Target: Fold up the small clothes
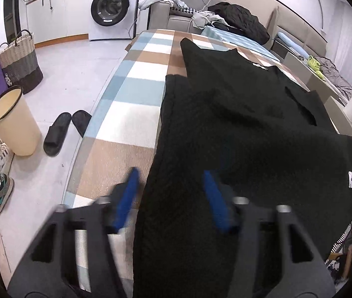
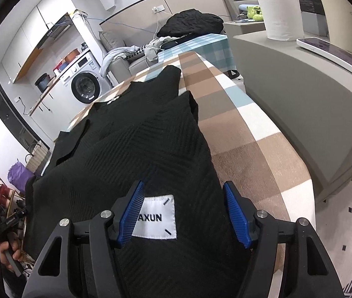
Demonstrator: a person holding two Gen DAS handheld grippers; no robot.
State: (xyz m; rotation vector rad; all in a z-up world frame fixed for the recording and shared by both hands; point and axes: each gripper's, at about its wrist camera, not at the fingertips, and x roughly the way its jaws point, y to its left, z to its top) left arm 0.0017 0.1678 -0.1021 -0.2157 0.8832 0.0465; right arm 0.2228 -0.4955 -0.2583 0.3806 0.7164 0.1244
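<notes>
A black knitted garment (image 1: pixel 245 129) lies spread along a checked blue, brown and white table cover (image 1: pixel 126 99). My left gripper (image 1: pixel 171 176) is open over the garment's near left edge, one blue finger on each side of the edge. In the right wrist view the same garment (image 2: pixel 136 144) fills the middle, with a white "AXUN" label (image 2: pixel 157 217) near its hem. My right gripper (image 2: pixel 184 186) is open just above that hem, and the label sits between its blue fingers. The checked cover (image 2: pixel 238 129) shows to the right.
Left of the table the floor holds a cream bin (image 1: pixel 14 121), black slippers (image 1: pixel 59 134), a woven basket (image 1: pixel 19 62) and shoes. A washing machine (image 1: pixel 112 7) and a sofa with clothes (image 1: pixel 238 19) stand beyond. A grey cabinet (image 2: pixel 300 94) with a paper roll (image 2: pixel 280 12) flanks the table's right.
</notes>
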